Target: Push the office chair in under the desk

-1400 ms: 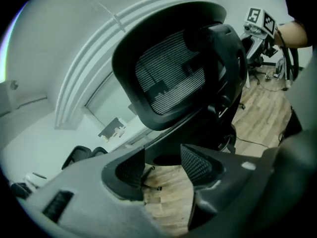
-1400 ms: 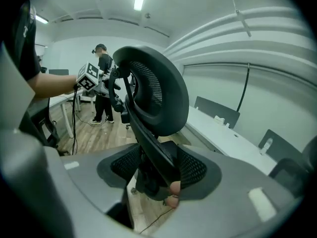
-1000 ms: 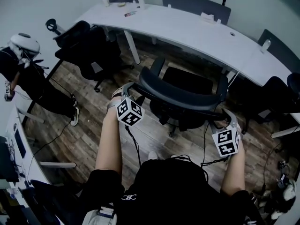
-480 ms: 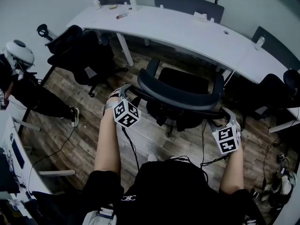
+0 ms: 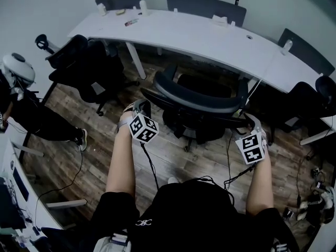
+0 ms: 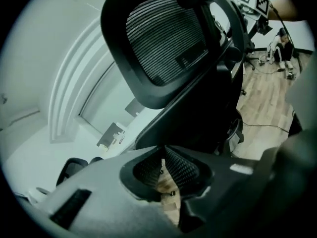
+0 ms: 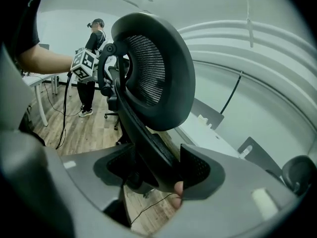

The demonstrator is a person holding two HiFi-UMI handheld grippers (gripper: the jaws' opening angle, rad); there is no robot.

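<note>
Our right gripper (image 7: pixel 163 170) clamps the office chair (image 5: pixel 202 96) by its back frame, which runs between the jaws. Our left gripper (image 6: pixel 162 165) has its jaws drawn together on nothing, with its tips at the backrest's left edge. The chair faces the desk (image 5: pixel 210 35), seat near its rim. The seat hides most of the chair's base.

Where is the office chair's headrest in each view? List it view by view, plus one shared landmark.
Head view: headrest at centre, just short of the desk.
Left gripper view: headrest upper centre, mesh showing.
Right gripper view: headrest upper centre, above the right tool shut on the office chair.
Shared landmark: the wood floor, in all three.
</note>
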